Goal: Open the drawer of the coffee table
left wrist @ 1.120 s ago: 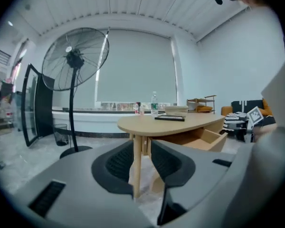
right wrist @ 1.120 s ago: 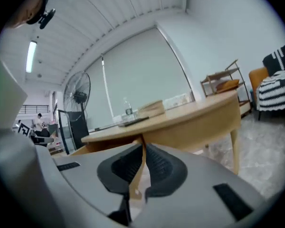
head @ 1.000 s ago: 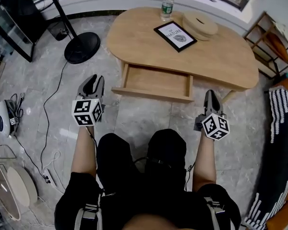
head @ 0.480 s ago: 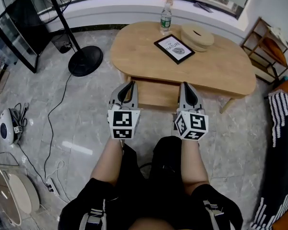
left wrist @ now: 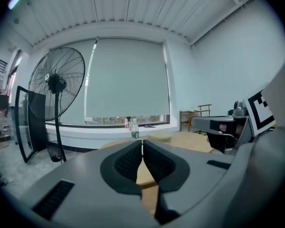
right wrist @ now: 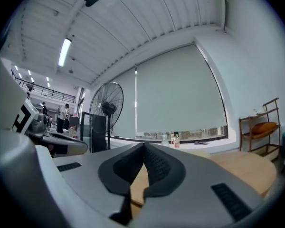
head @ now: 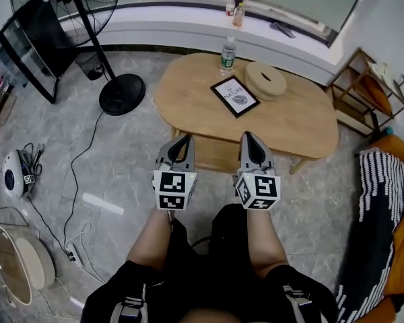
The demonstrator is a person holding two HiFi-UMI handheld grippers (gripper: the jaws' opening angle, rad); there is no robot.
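The oval wooden coffee table stands ahead of me. Its drawer is pulled out on the near side, partly hidden behind my grippers. The left gripper and right gripper are held up side by side above my knees, apart from the drawer, pointing toward the table. Both are shut with nothing between the pads. In the left gripper view the shut left gripper looks level over the tabletop. The right gripper view shows the shut right gripper in front of the tabletop.
On the table are a water bottle, a framed print and a round wooden box. A standing fan and black panel stand at left, cables lie on the floor, and a wooden rack is at right.
Both grippers rose from the floor level beside the drawer and came together in front of me. The left jaws closed. The table now looks farther away.
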